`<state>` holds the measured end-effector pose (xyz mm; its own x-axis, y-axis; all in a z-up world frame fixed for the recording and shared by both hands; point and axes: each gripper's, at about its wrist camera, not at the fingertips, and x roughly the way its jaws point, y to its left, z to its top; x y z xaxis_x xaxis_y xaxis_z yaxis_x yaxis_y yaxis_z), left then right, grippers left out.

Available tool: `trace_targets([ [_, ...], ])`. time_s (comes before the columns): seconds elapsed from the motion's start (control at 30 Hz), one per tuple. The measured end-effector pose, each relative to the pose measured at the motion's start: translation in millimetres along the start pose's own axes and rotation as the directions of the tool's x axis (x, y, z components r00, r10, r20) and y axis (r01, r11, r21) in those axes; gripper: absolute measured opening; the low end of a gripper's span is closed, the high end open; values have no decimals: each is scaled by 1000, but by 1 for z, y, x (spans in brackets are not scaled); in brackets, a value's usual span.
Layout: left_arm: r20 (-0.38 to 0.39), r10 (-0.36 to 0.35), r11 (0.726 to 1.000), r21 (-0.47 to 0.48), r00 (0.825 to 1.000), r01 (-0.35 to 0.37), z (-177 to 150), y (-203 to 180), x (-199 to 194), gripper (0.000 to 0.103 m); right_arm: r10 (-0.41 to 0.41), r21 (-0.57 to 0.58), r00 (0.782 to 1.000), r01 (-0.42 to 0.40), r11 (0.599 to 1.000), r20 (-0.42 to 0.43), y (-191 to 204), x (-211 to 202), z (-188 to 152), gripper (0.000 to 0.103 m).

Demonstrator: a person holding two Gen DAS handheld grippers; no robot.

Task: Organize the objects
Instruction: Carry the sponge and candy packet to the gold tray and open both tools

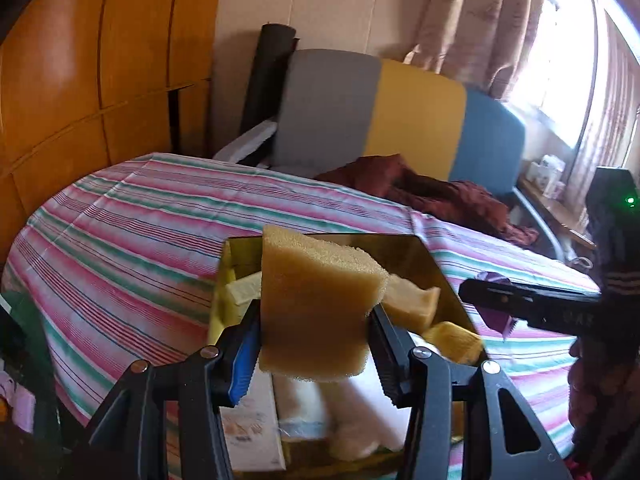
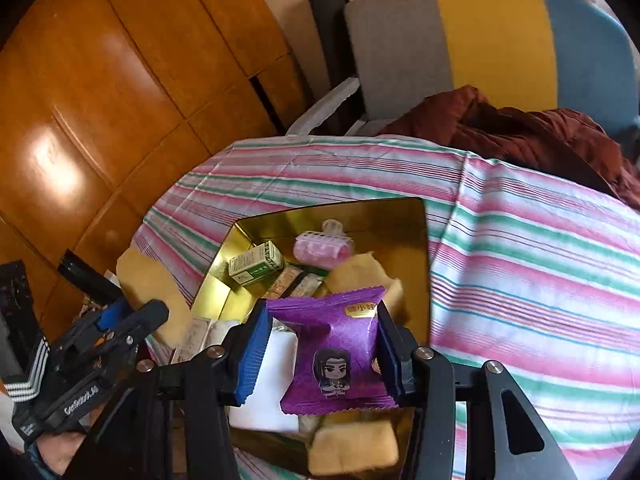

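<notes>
Two loads in hand at once, both above the gold tray (image 2: 416, 216) on the striped desk (image 2: 520, 240). Left gripper (image 1: 314, 340): fingers pinching a tan sponge (image 1: 316, 300) by its sides, upright, clear of the tray in that view. Right gripper (image 2: 322, 354): fingers pinching a purple snack packet (image 2: 332, 344) by its two edges, hanging over the tray's near end.

Already in the tray: a green box (image 2: 256, 266), a pink hair roller (image 2: 322, 246), wrapped bars, more sponge pieces (image 2: 352, 450), a white pack. Tray nearly full toward the near side, some bare gold floor at the far left corner.

Step in hand, by judgement: carrying, either gathering loose things into the tray or lifting them out for sorting. Impossible to tell which from these views alone.

Next move, if placing: lower each load into a free patch, then spread the fingers and back off straight up. Care needed with the sponge, soft and squeezed, likely to spring on release and nudge neighbours. Packet light and slippery, apt to slide off the heap. Grippers near each other, so one at a time safer than both together.
</notes>
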<state>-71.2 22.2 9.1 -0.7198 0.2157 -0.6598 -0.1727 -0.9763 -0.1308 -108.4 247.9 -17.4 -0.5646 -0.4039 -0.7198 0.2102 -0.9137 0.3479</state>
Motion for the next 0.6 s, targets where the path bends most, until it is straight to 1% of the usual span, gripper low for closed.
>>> trace_targets([
  [0.17, -13, 33, 999, 29, 999, -32, 7, -9, 21, 51, -12, -5, 1000, 12, 1000, -16, 4, 18, 9, 50],
  [0.4, -10, 64, 996, 67, 998, -63, 9, -22, 30, 53, -30, 33, 999, 31, 999, -31, -3, 36, 19, 50],
  [0.6, -16, 85, 995, 55, 996, -84, 10, -19, 35, 55, -19, 89, 998, 24, 996, -64, -12, 58, 24, 52],
])
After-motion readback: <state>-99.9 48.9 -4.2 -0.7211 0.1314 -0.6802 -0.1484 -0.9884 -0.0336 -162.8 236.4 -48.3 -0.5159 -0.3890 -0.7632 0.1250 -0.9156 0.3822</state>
